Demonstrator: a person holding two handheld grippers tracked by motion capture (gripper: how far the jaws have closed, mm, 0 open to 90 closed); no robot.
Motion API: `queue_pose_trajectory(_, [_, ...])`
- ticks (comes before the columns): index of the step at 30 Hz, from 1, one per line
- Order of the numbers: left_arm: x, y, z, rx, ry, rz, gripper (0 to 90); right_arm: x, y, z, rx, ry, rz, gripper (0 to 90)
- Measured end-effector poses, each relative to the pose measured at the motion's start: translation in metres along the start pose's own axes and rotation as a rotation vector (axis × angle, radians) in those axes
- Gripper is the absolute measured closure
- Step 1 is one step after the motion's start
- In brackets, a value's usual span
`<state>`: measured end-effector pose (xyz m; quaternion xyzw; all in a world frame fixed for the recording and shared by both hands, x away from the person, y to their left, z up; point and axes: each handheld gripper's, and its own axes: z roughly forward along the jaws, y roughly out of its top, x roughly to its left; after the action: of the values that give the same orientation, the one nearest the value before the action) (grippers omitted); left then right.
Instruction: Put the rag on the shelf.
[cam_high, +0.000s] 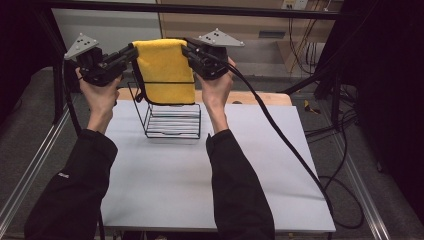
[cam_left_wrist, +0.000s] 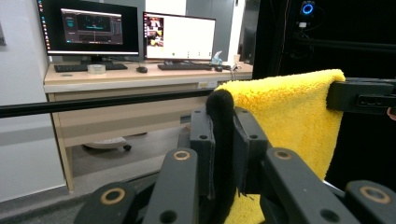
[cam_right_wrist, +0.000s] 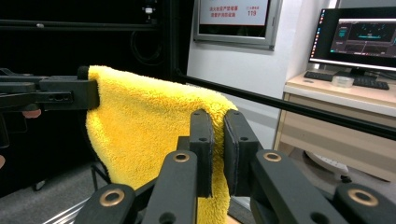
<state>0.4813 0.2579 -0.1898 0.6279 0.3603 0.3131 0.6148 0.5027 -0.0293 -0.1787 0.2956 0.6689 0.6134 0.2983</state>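
Left tool (cam_high: 131, 52) and right tool (cam_high: 187, 50) each clenched on a top corner of the yellow towel (cam_high: 165, 70), stretching it flat above the wire rack (cam_high: 172, 120) for draping.

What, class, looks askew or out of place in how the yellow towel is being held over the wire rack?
Nothing stands out. The yellow towel hangs folded and level between the left hand-held gripper and right hand-held gripper, above the upright wire rack.

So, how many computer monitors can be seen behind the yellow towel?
3: in the left gripper view, two side by side on the desk, dark monitor and bright monitor; the right gripper view shows one, possibly the same.
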Motion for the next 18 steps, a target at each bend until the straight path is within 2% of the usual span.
queue_pose_trajectory(18, [-0.001, -0.018, -0.013, 0.036, -0.023, 0.018, 79.1, 0.007, -0.017, -0.005, 0.035, 0.023, -0.017, 82.9])
